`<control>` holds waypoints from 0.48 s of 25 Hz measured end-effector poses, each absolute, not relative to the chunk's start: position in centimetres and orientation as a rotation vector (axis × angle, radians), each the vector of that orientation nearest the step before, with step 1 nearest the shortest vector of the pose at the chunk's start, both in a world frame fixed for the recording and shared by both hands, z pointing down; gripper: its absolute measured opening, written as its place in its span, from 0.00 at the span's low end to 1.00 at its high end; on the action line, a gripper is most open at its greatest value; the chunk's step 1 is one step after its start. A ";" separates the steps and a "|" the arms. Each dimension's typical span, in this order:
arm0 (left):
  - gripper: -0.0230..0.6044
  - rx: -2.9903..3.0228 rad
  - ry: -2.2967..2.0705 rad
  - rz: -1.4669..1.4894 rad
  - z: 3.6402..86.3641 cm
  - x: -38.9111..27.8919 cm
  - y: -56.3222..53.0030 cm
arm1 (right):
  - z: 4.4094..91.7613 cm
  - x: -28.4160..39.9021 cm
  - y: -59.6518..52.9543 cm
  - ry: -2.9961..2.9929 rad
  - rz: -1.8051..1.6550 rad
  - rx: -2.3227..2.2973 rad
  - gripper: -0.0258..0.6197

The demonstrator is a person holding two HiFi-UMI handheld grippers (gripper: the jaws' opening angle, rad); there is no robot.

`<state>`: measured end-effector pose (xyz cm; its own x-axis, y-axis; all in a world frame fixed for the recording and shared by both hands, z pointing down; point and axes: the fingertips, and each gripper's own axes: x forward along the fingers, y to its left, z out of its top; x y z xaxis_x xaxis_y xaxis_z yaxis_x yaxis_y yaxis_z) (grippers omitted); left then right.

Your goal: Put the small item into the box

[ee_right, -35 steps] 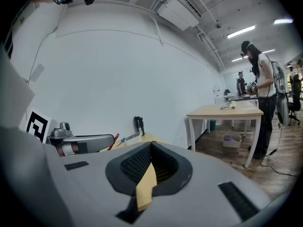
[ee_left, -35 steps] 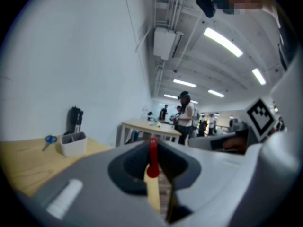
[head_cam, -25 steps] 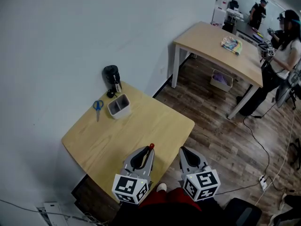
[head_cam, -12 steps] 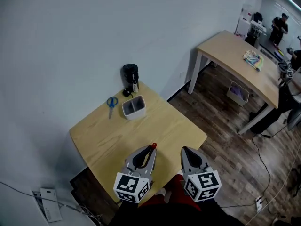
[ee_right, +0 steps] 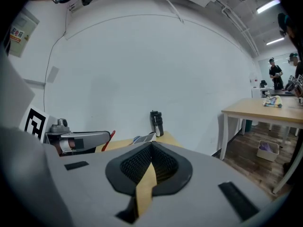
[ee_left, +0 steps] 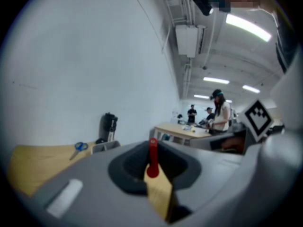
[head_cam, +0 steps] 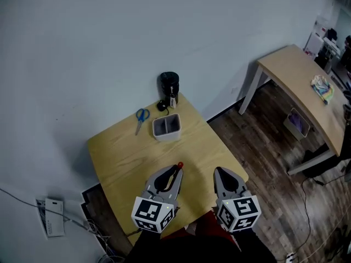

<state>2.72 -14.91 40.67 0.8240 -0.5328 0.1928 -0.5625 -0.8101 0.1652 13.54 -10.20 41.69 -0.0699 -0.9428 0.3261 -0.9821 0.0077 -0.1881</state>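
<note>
My left gripper [head_cam: 177,169] is shut on a small red stick-shaped item [head_cam: 179,165], whose red tip pokes out past the jaw ends. It hovers over the near edge of the small wooden table [head_cam: 123,158]. In the left gripper view the red item [ee_left: 152,156] stands upright between the closed jaws. The white open box [head_cam: 166,127] sits toward the table's far side, well ahead of both grippers. My right gripper [head_cam: 220,172] is shut with nothing in it, just right of the left one. The right gripper view shows the left gripper [ee_right: 78,141], the red item [ee_right: 111,135] and the box [ee_right: 144,138].
Blue-handled scissors [head_cam: 141,116] lie left of the box, and a black bottle [head_cam: 169,84] stands behind it by the wall. A larger table [head_cam: 299,84] with a colourful cloth [head_cam: 322,87] is at right, a basket [head_cam: 299,124] beneath it. A white device [head_cam: 52,223] lies on the floor at left.
The head view has swung, so the small table now sits more central and the far table has slid to the right edge. Both grippers keep their pose and grip.
</note>
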 end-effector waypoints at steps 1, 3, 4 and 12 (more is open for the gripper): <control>0.12 2.784 -0.877 0.205 40.7 2.9 -15.4 | 41.7 13.9 -10.8 -2.165 0.561 2.046 0.05; 0.12 2.768 -0.932 0.211 40.6 3.2 -16.4 | 41.8 14.8 -11.9 -2.190 0.564 2.010 0.05; 0.12 2.761 -0.958 0.213 40.5 3.3 -16.9 | 41.8 15.1 -12.5 -2.202 0.564 1.993 0.05; 0.12 2.703 -1.140 0.228 40.3 4.2 -20.2 | 42.1 17.0 -17.1 -2.309 0.562 1.845 0.05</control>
